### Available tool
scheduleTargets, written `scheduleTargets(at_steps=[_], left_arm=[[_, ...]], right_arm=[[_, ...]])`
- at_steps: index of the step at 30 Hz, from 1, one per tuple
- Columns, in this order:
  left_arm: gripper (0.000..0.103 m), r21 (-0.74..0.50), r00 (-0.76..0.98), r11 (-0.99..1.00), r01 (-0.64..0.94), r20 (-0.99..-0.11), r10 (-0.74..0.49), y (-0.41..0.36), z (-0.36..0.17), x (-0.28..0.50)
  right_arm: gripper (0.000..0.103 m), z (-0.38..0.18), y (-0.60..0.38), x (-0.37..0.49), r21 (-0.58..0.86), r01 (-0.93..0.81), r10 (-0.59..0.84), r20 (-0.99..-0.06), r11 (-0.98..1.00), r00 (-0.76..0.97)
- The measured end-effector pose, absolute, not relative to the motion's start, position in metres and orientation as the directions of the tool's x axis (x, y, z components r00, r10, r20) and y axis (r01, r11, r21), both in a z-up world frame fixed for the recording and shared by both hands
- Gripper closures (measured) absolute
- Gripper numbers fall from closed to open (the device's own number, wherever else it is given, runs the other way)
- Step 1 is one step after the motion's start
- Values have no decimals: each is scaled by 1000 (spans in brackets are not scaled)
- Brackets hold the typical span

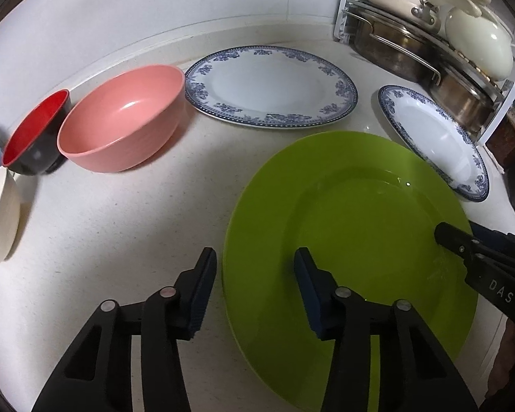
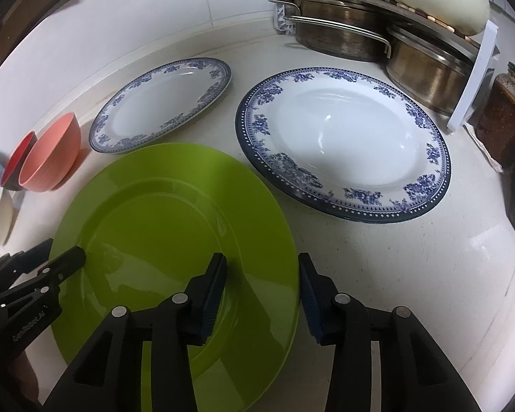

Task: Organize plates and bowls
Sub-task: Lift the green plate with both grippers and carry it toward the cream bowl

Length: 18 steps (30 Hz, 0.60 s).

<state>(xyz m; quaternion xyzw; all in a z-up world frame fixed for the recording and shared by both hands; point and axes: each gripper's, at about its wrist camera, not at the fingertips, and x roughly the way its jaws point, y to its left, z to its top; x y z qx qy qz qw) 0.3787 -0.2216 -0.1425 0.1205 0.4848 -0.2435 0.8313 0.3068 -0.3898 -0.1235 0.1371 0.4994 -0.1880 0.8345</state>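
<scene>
Green plate (image 1: 353, 240) lies flat on the bench (image 1: 120, 223). Its left rim is straddled by the left hand-held gripper (image 1: 255, 257), jaws spread, pads not pressing. Its right rim is straddled by the right hand-held gripper (image 2: 262, 262), likewise spread. Two blue-patterned plates (image 2: 343, 144) lie behind; pink bowl (image 1: 123, 120) lies left.

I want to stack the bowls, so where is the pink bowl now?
In the left wrist view the pink bowl stands upright at the back left of the counter, between the red-and-black bowl and a blue-patterned plate.
</scene>
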Motion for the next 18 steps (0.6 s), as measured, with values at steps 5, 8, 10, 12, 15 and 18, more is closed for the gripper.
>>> scheduleTargets(at_steps=[5, 8, 10, 12, 15, 18], left_arm=[[63, -46, 411, 853, 520, -862, -297, -221, -143, 378], [63, -45, 419, 861, 507, -860, -292, -219, -142, 376], [63, -41, 433, 863, 503, -853, -293, -216, -139, 374], [63, -41, 441, 866, 498, -848, -293, -212, -136, 372], [63, -45, 452, 876, 480, -843, -291, -202, -132, 371], [63, -47, 463, 887, 459, -839, -284, -190, -129, 368]], right_arm=[[61, -123, -390, 307, 37, 445, -176, -887, 895, 427], [61, -122, -388, 307, 29, 435, -178, -887, 900, 426], [62, -121, -386, 307, 27, 427, -176, -886, 904, 429], [62, -117, -382, 307, 21, 417, -182, -879, 909, 441], [62, -113, -377, 308, 24, 409, -177, -877, 912, 447], [62, -108, -366, 310, 20, 387, -172, -873, 922, 456]])
